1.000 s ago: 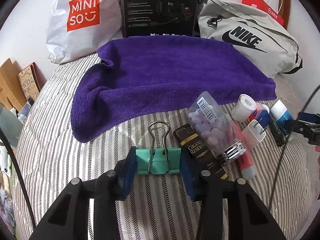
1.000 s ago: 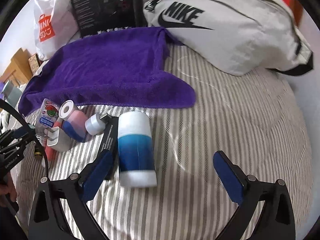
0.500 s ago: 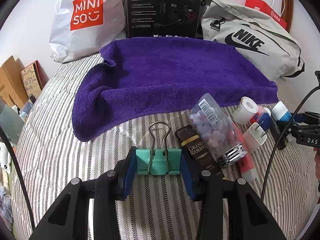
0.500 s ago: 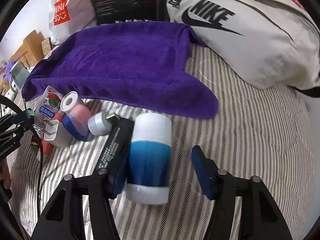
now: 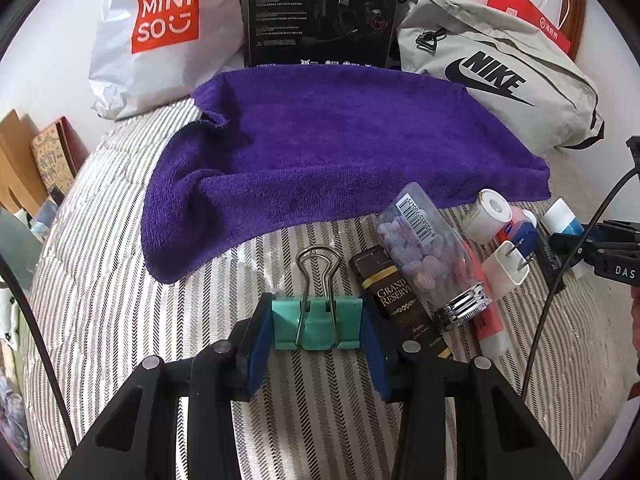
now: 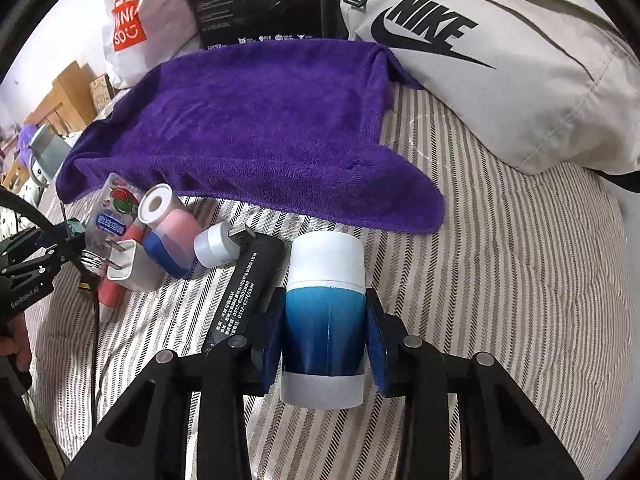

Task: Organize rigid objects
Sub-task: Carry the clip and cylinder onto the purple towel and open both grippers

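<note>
My left gripper (image 5: 316, 326) is shut on a teal binder clip (image 5: 316, 328), its wire handles pointing toward the purple towel (image 5: 340, 148). Just right of it lie a dark "Grand Reserve" box (image 5: 400, 300), a clear tube of purple candies (image 5: 432, 252), a white charger plug (image 5: 508, 264) and a pink-and-blue bottle (image 5: 496, 212). My right gripper (image 6: 324, 340) is shut on a blue-and-white cylinder (image 6: 324, 312) lying on the striped bedding. A black stick with white print (image 6: 248, 284) rests beside its left finger, with a white USB adapter (image 6: 220, 244) beyond.
The purple towel (image 6: 256, 132) is spread across the back of the bed. Behind it stand a white Miniso bag (image 5: 156, 28), a black product box (image 5: 324, 12) and a grey Nike bag (image 5: 496, 76). Wooden items (image 5: 24, 160) sit off the left edge. Bare striped bedding (image 6: 520, 280) extends right.
My right gripper moved forward over the blue-and-white cylinder and went from wide open to shut on it. My left gripper kept its hold on the binder clip and barely shifted.
</note>
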The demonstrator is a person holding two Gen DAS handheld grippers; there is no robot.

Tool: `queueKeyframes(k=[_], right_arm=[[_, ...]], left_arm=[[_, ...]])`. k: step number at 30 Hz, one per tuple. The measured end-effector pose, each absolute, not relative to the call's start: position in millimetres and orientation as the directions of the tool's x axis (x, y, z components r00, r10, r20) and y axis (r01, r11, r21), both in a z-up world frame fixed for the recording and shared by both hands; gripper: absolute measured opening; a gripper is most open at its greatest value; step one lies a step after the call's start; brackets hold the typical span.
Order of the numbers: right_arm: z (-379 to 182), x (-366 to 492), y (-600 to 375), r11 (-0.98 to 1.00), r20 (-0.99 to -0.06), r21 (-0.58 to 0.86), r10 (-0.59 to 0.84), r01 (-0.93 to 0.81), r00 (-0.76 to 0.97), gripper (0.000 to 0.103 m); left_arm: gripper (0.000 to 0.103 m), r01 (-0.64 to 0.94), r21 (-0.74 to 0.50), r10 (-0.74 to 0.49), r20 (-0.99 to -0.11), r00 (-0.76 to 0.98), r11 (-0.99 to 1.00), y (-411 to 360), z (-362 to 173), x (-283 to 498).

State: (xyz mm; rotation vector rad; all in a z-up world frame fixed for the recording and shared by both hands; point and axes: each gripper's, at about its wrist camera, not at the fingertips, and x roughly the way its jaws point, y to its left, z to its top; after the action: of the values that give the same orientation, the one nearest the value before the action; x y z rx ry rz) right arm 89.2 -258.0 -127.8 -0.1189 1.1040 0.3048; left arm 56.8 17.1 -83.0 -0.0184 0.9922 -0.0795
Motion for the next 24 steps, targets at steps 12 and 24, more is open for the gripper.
queueKeyframes(k=[12,24], right_arm=[[-105.1,86.2,-271.6,0.951,-0.880,0.116,0.232,-0.287,0.415,0.037],[-79.0,102.8,-260.5,0.939,-0.862,0.134,0.268,-0.316,0.431,0.037]], left_arm=[[0.039,0.037,-0.084,-0.090,-0.839,0.537,0.996,33.5,-64.6,54.8],[0.039,0.042,-0.091,-0.098,-0.806,0.584,0.995,38.8,-29.3,63.5]])
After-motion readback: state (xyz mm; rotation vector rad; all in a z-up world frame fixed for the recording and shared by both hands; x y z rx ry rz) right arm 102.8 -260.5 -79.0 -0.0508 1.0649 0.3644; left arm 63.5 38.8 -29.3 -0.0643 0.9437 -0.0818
